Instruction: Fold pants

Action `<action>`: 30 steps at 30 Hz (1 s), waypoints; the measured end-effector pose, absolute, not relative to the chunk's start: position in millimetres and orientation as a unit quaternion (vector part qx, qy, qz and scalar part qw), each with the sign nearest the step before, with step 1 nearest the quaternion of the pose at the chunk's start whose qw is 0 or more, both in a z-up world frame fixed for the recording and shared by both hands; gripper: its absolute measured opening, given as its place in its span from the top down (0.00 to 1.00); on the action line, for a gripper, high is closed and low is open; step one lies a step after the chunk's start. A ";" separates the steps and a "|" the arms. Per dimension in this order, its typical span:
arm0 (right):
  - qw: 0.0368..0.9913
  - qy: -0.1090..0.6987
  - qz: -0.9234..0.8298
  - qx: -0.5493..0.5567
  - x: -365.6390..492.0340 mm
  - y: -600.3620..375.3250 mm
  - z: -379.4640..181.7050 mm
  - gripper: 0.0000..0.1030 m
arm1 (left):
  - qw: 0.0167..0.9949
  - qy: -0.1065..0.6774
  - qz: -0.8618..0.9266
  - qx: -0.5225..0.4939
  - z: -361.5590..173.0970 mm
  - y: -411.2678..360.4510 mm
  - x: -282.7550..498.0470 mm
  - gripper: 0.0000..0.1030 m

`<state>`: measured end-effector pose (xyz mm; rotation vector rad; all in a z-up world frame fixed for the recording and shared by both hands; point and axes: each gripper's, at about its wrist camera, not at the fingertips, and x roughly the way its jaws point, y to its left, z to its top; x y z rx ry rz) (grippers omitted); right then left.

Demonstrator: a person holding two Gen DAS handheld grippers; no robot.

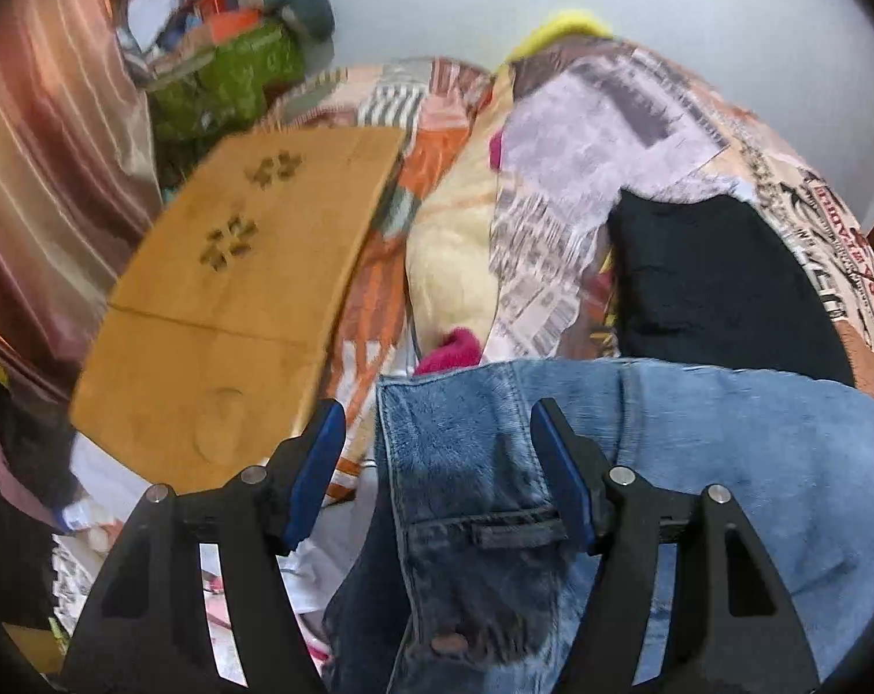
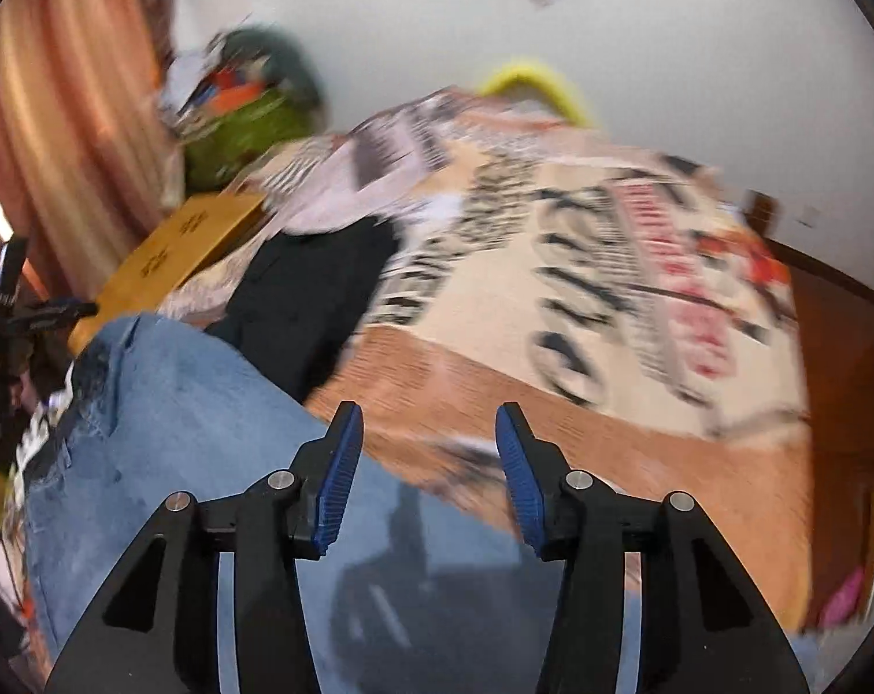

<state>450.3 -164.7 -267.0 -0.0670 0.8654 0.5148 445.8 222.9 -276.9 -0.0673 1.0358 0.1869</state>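
left wrist view: the left gripper point(image 1: 440, 434) hangs with jaws apart over the waistband corner of the blue jeans point(image 1: 697, 451), the denim lying between the blue pads without being pressed. the jeans spread from 6 toward 3 o'clock. beyond, at 10 o'clock, a wooden board point(image 1: 234, 301) rests on the printed bedspread point(image 1: 564, 173); a black garment point(image 1: 720, 283) lies at 2 o'clock. right wrist view: the right gripper point(image 2: 428, 434) stands parted, nothing pinched, with the jeans point(image 2: 165, 405) below at 8 o'clock and the black garment point(image 2: 304, 295) just past them.
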 end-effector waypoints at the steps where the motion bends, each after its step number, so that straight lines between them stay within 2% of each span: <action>1: 0.867 0.423 0.260 -0.041 459.1 -148.9 -275.8 0.57 | 0.859 0.503 0.086 -0.036 -285.1 224.9 450.0 0.36; 6: 0.817 0.480 0.318 -0.044 483.2 -100.4 -310.8 0.57 | 0.846 0.527 0.061 -0.061 -317.3 228.2 464.3 0.36; 10: 0.799 0.483 0.355 -0.046 475.9 -85.9 -316.6 0.55 | 0.851 0.519 0.045 -0.072 -317.4 230.4 466.3 0.38; 12: 0.795 0.481 0.363 -0.068 468.1 -79.1 -316.8 0.57 | 0.854 0.513 0.041 -0.076 -314.1 231.6 466.5 0.45; 15: 0.794 0.481 0.362 -0.085 462.1 -75.4 -314.8 0.65 | 0.857 0.507 0.040 -0.082 -307.3 233.2 466.0 0.67; 16: 0.794 0.481 0.361 -0.088 460.0 -76.7 -314.2 0.69 | 0.858 0.505 0.037 -0.087 -304.3 234.3 464.5 0.77; 20: 0.794 0.482 0.362 -0.079 458.0 -86.0 -309.2 0.84 | 0.860 0.501 0.009 -0.101 -292.7 233.5 456.4 0.88; 24: 0.791 0.475 0.373 -0.092 445.5 -81.6 -303.4 0.92 | 0.864 0.495 -0.020 -0.091 -279.8 222.9 440.6 0.89; 30: 0.782 0.468 0.388 -0.139 416.0 -78.8 -301.0 0.89 | 0.868 0.494 -0.005 -0.048 -275.0 214.1 433.6 0.89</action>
